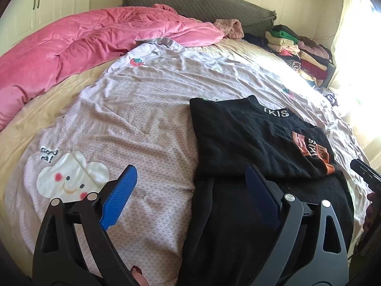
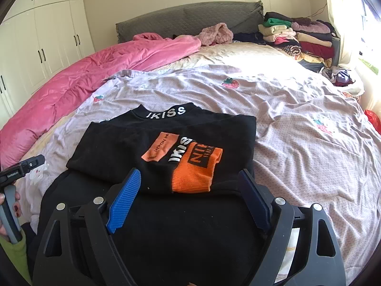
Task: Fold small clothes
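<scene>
A black sweatshirt (image 2: 133, 147) with white "IKISS" lettering on its collar and an orange cuff (image 2: 197, 166) lies partly folded on the bed, sleeves laid over the body. It also shows in the left wrist view (image 1: 238, 138). My left gripper (image 1: 190, 186) is open and empty, hovering over the sweatshirt's left edge near its lower part. My right gripper (image 2: 188, 186) is open and empty, above the sweatshirt's lower part just below the orange cuff.
The sweatshirt rests on a lilac patterned sheet (image 1: 133, 124) with a smiling cloud print (image 1: 71, 178). A pink duvet (image 1: 83, 45) is bunched at the far left. A stack of folded clothes (image 2: 302, 35) stands at the far right by the grey headboard (image 2: 190, 19).
</scene>
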A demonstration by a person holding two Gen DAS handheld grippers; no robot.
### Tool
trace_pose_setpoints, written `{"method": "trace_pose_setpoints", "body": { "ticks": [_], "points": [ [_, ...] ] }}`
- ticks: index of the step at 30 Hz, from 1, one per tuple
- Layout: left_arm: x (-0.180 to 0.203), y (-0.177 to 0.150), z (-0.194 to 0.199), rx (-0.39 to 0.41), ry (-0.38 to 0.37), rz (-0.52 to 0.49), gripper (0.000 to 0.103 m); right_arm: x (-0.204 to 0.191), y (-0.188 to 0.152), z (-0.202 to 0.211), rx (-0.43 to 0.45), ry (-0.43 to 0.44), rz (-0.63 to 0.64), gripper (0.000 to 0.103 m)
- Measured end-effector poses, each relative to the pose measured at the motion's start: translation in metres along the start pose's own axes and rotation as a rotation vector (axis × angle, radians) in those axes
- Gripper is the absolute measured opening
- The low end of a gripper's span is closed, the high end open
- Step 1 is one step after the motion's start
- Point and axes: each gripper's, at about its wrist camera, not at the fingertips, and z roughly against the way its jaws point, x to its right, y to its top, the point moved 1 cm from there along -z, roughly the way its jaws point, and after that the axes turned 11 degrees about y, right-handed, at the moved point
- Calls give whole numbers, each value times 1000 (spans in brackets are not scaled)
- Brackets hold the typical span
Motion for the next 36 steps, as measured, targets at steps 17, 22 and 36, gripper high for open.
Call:
{"method": "trace_pose_setpoints", "body": {
  "ticks": [17, 22, 36],
  "points": [
    [-25, -18, 26, 21, 70, -11, 86, 5, -9, 34, 32, -18, -8, 83],
    [-29, -27, 32, 15, 80, -27, 86, 4, -17, 43, 32, -30, -1, 83],
    [-38, -63, 42, -48, 37, -52, 85, 9, -42, 53, -8, -44, 0, 83]
  ]
}}
